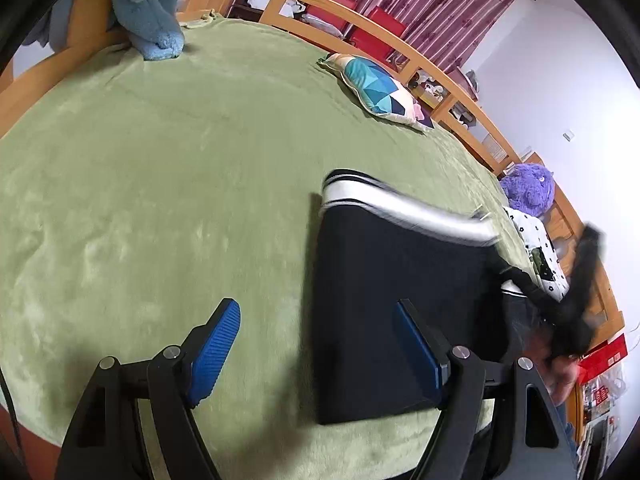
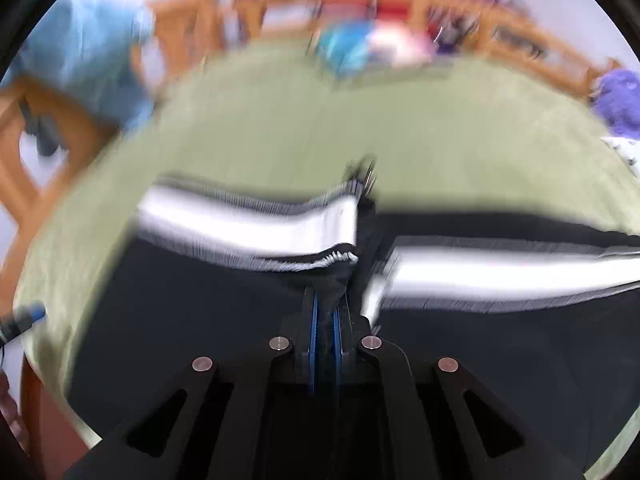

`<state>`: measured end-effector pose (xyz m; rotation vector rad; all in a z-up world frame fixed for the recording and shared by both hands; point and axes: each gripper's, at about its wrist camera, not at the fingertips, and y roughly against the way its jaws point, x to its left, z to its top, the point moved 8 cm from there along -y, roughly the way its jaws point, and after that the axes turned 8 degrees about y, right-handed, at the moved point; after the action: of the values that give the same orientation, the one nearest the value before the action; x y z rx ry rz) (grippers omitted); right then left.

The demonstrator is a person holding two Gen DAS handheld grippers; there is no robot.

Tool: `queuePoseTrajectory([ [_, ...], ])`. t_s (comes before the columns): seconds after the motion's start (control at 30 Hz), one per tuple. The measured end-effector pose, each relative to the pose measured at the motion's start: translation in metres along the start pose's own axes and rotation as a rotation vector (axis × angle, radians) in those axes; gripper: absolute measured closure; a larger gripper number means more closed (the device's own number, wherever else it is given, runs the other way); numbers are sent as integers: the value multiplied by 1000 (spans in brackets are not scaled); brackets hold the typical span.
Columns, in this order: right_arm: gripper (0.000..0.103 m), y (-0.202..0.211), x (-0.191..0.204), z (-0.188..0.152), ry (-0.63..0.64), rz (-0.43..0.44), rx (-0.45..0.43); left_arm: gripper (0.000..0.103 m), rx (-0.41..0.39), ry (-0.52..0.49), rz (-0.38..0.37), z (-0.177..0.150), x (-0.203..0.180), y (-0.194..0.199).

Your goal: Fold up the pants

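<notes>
Black pants (image 1: 372, 280) with a white-striped waistband (image 1: 400, 204) lie folded on the green blanket (image 1: 160, 200). My left gripper (image 1: 316, 312) stands open low over their left edge, one blue pad (image 1: 216, 352) above the blanket and the other finger above the black cloth, with nothing pinched. In the blurred right wrist view my right gripper (image 2: 326, 304) is shut on a bunch of black fabric just below the waistband (image 2: 248, 224), and the pants (image 2: 192, 320) spread to both sides. A blurred dark gripper and a hand (image 1: 560, 364) show at the pants' right side.
A wooden bed rail (image 1: 360, 20) runs along the far side. A patterned pillow (image 1: 380, 88), a blue plush blanket (image 1: 156, 12), a purple plush toy (image 1: 528, 192) and a white printed garment (image 1: 536, 240) lie near the edges. Open green blanket lies left of the pants.
</notes>
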<state>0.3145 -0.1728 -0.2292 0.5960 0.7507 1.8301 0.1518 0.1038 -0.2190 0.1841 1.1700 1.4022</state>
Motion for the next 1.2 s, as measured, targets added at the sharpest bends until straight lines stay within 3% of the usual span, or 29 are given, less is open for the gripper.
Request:
queuePoseTrajectory([
  [0.03, 96, 16, -19, 11, -146, 82, -82, 26, -3, -2, 6, 1, 0, -2],
  [0.1, 91, 9, -38, 10, -251, 116, -58, 26, 7, 7, 6, 2, 0, -8],
  [0.13, 87, -9, -41, 1, -221, 81, 17, 26, 21, 14, 1, 2, 0, -13],
  [0.17, 75, -25, -39, -10, -184, 53, 94, 26, 36, 17, -2, 2, -2, -18],
  [0.2, 74, -45, -35, -27, -131, 47, 203, 26, 45, 13, -2, 1, -5, -21],
  [0.23, 74, -51, -32, -37, -104, 68, 239, 26, 45, 3, -5, 0, -8, -22],
  [0.33, 50, -30, -33, -41, -146, 102, 205, 26, 39, -23, -1, -3, -13, -22],
  [0.37, 36, -24, -32, -42, -160, 133, 194, 26, 46, -23, -2, -4, -14, -24],
  [0.4, 31, -20, -28, -47, -166, 166, 186, 26, 52, -22, -5, -4, -14, -25],
  [0.53, 31, -34, -4, -85, -102, 118, 244, 26, 68, -22, 10, -7, -16, -32],
  [0.57, 52, -35, 0, -85, -74, 96, 235, 26, 71, -22, 10, -6, -16, -33],
  [0.6, 87, -33, 12, -82, -36, 110, 225, 26, 74, -25, 10, -6, -17, -33],
  [0.67, 89, -21, 21, -66, -17, 139, 180, 26, 67, -32, 23, -5, -18, -31],
  [0.8, 90, 33, -15, -16, -89, 173, -16, 26, 46, -55, 43, -2, -25, -25],
  [0.87, 89, 57, -44, -3, -87, 93, -64, 26, 49, -62, 46, -2, -30, -27],
  [0.93, 83, 53, -74, -15, -78, 1, -14, 26, 61, -74, 40, -5, -38, -31],
  [1.0, 52, 25, -93, -41, -120, -14, 124, 26, 71, -91, 43, -8, -45, -36],
  [1.07, 52, 0, -97, -72, -142, 47, 271, 26, 84, -109, 40, -12, -54, -41],
  [1.1, 52, 0, -97, -79, -142, 58, 281, 26, 86, -116, 36, -14, -58, -42],
  [1.2, 50, 25, -100, -80, -189, 44, 198, 26, 88, -137, 31, -19, -66, -41],
])
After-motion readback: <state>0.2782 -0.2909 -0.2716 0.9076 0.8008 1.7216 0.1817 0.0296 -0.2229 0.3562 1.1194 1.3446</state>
